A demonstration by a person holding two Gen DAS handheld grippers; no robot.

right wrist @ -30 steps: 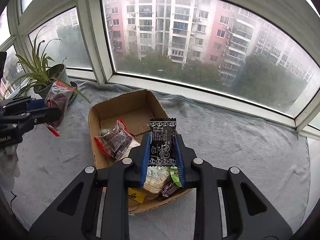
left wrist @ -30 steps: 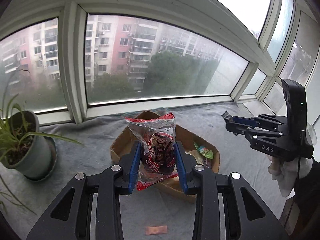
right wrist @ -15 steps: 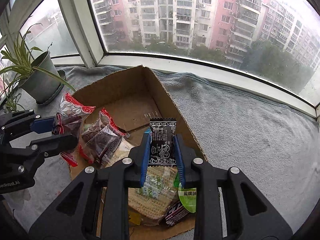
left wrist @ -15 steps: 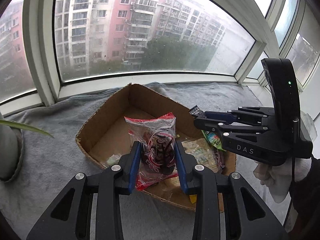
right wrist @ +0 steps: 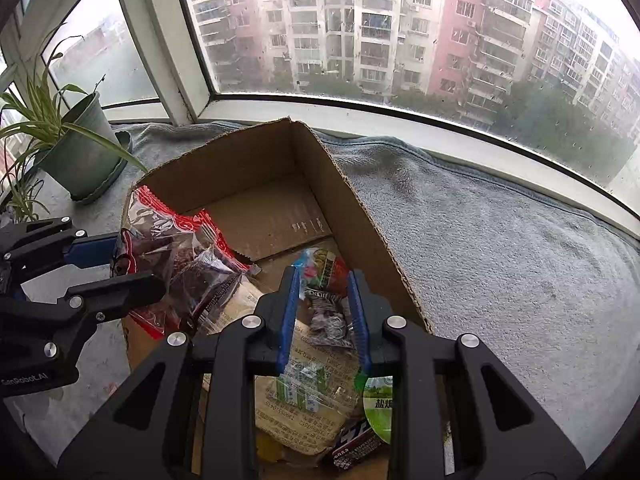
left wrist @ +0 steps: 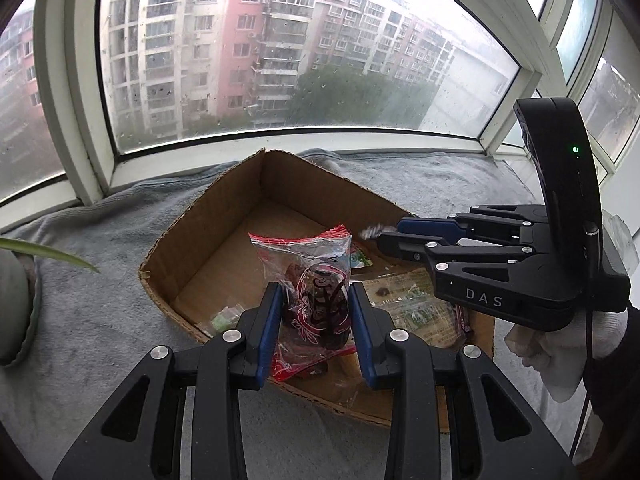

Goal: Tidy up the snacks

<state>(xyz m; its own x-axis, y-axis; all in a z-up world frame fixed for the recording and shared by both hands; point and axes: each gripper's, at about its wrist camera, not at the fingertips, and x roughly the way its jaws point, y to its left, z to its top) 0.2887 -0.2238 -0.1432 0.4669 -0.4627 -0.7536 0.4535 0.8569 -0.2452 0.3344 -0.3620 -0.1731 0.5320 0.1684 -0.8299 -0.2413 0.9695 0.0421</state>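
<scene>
Grey towel [right wrist: 500, 248] w/ cardboard box [right wrist: 352, 216], left hand-held gripper [left wrist: 316, 312] pinching red-trimmed pouch [left wrist: 316, 280], right hand-held gripper [right wrist: 324, 316] spread, dark packet [right wrist: 330, 318] blurred.

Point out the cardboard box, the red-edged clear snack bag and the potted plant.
cardboard box [right wrist: 360, 216]: right wrist view, on its right wall.
red-edged clear snack bag [left wrist: 316, 288]: left wrist view, on its dark middle between the fingers.
potted plant [right wrist: 80, 152]: right wrist view, on the pot's side.

Soft overcast window [left wrist: 280, 60] daylight; fisheye-warped edges
</scene>
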